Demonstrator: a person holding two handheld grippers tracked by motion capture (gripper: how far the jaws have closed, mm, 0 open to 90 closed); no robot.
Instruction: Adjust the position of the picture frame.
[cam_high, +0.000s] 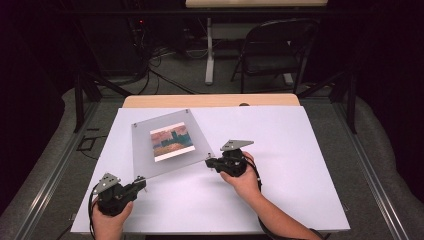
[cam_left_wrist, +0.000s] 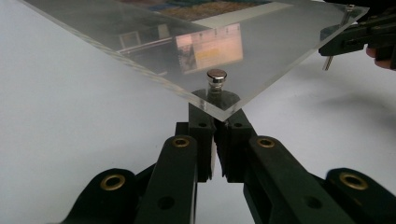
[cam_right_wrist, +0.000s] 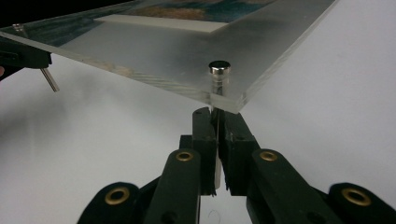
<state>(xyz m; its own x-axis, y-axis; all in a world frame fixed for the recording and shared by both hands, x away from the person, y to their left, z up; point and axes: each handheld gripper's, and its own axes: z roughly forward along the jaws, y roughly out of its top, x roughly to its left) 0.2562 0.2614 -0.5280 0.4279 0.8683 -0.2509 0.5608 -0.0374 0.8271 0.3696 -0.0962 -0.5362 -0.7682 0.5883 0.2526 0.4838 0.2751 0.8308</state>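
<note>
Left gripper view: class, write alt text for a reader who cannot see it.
A black claw is shut on the metal pin at the near corner of a clear acrylic picture frame, above a white table. Another claw holds the far corner.

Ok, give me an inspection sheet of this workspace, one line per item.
Surface: white board over a wooden table.
Job's things: clear acrylic frame holding a picture, tilted, lifted by its near corners; metal pins at the corners.
Clutter: nothing seen.
Grippers: left gripper shut on the near-left corner pin; right gripper shut on the near-right corner pin.
Cables: one cable trails from each gripper; more lie on the floor behind.
Surroundings: folding chair, a second table's leg, dark curtains.
</note>
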